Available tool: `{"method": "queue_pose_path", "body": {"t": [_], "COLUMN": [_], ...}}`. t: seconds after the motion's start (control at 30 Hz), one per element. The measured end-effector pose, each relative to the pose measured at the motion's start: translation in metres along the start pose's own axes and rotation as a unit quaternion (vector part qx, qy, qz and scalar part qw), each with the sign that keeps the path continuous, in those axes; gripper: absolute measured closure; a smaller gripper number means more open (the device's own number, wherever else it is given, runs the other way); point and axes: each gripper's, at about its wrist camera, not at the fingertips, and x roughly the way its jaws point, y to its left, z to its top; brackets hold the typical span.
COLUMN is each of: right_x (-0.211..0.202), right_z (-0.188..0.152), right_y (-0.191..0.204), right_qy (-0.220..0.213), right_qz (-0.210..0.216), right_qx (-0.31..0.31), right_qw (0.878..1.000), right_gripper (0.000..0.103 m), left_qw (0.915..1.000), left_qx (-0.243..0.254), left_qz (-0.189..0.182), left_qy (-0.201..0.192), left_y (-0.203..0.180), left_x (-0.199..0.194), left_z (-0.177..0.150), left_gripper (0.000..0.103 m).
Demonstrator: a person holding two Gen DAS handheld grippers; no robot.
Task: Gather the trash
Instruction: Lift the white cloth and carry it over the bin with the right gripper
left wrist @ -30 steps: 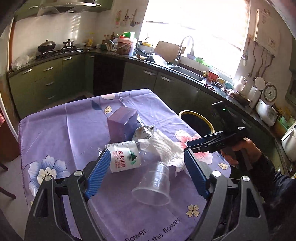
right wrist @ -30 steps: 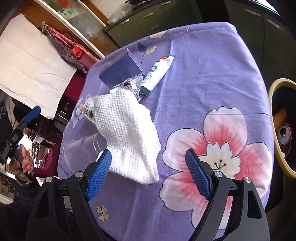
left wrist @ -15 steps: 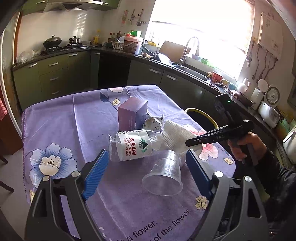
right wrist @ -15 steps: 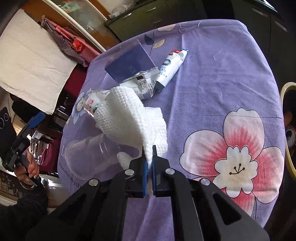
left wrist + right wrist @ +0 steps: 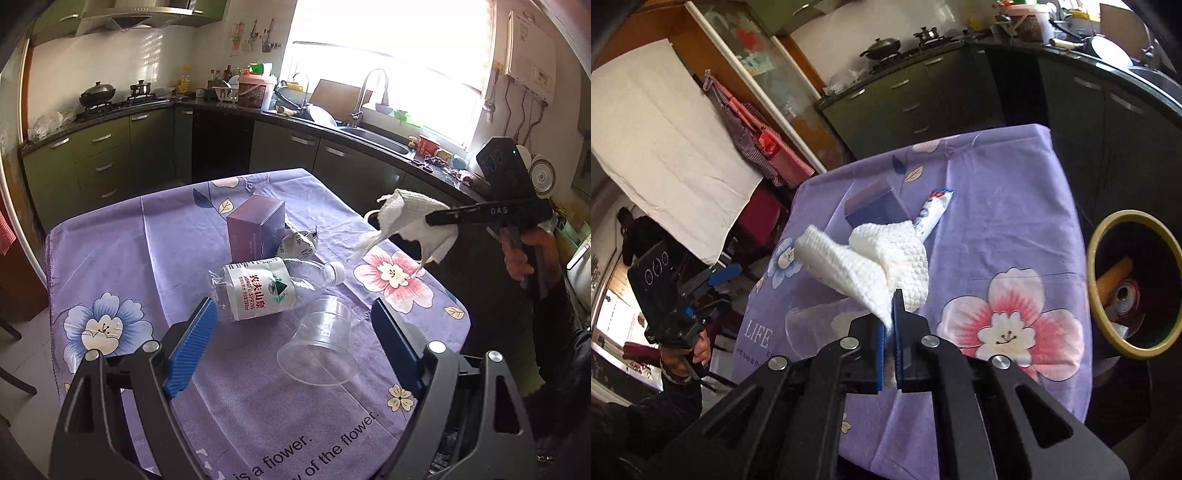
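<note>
My right gripper (image 5: 889, 317) is shut on a white paper towel (image 5: 871, 258) and holds it in the air above the table's right edge; the towel also shows in the left wrist view (image 5: 410, 221). My left gripper (image 5: 291, 332) is open and empty, hovering over a clear plastic cup (image 5: 321, 343) lying on its side and a crushed water bottle (image 5: 266, 288). A purple box (image 5: 255, 232), a crumpled wrapper (image 5: 299, 243) and a toothpaste tube (image 5: 932, 214) lie on the purple flowered tablecloth (image 5: 147, 258).
A yellow-rimmed trash bin (image 5: 1097, 288) stands on the floor right of the table, holding a can and other trash. Dark green kitchen cabinets (image 5: 110, 158) and a sink counter (image 5: 369, 133) run behind the table.
My right gripper, shut on the paper towel, has lifted it off the table and carried it to the right. The bottle it covered is now exposed. My left gripper stays open.
</note>
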Motion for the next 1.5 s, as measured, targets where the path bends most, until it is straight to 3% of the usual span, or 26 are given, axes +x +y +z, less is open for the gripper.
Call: {"method": "queue_pose_path", "body": {"t": [0.13, 0.27, 0.57, 0.6, 0.67, 0.7, 0.73, 0.77, 0.83, 1.07, 1.37, 1.43, 1.5], "right_x": [-0.036, -0.061, -0.054, -0.051, -0.038, -0.031, -0.02, -0.01, 0.001, -0.017, -0.047, -0.044, -0.045], "right_z": [0.009, 0.02, 0.043, 0.047, 0.052, 0.053, 0.053, 0.051, 0.043, 0.024, 0.033, 0.039, 0.037], "right_y": [-0.047, -0.112, -0.241, -0.255, -0.278, -0.289, -0.299, -0.308, -0.316, -0.308, -0.3, -0.296, -0.297], "right_qy": [-0.04, -0.066, -0.058, -0.059, -0.043, -0.03, -0.003, 0.023, 0.044, 0.022, -0.033, -0.01, -0.014], "right_qz": [-0.055, -0.11, -0.193, -0.202, -0.214, -0.222, -0.232, -0.241, -0.249, -0.226, -0.174, -0.195, -0.182], "right_qx": [0.043, 0.107, 0.213, 0.226, 0.242, 0.252, 0.255, 0.252, 0.256, 0.25, 0.299, 0.276, 0.285], "right_qw": [0.997, 0.986, 0.956, 0.951, 0.946, 0.942, 0.939, 0.937, 0.933, 0.941, 0.938, 0.941, 0.941], "right_gripper": [0.098, 0.098, 0.096, 0.092, 0.07, 0.04, 0.028, 0.03, 0.031, 0.031, 0.025, 0.025, 0.025], "left_qw": [0.9999, 0.9998, 0.9992, 0.9991, 0.9989, 0.9987, 0.9986, 0.9984, 0.998, 0.9961, 0.9948, 0.9943, 0.9942], "left_qx": [0.014, 0.02, 0.032, 0.033, 0.036, 0.038, 0.041, 0.043, 0.05, 0.074, 0.083, 0.086, 0.087], "left_qz": [-0.003, -0.007, -0.005, -0.005, -0.006, -0.006, -0.006, -0.008, -0.011, -0.019, -0.028, -0.027, -0.027], "left_qy": [-0.001, 0.004, 0.023, 0.024, 0.03, 0.032, 0.033, 0.035, 0.038, 0.046, 0.052, 0.056, 0.058], "left_y": [-0.009, -0.015, -0.023, -0.024, -0.026, -0.028, -0.03, -0.031, -0.035, -0.046, -0.056, -0.057, -0.057], "left_x": [-0.002, 0.002, 0.016, 0.017, 0.021, 0.022, 0.024, 0.025, 0.026, 0.032, 0.032, 0.033, 0.034], "left_z": [0.0, 0.001, 0.008, 0.009, 0.01, 0.01, 0.01, 0.011, 0.011, 0.012, 0.009, 0.009, 0.008], "left_gripper": [0.021, 0.021, 0.021, 0.021, 0.021, 0.021, 0.021, 0.021, 0.021, 0.018, 0.018, 0.018, 0.018]}}
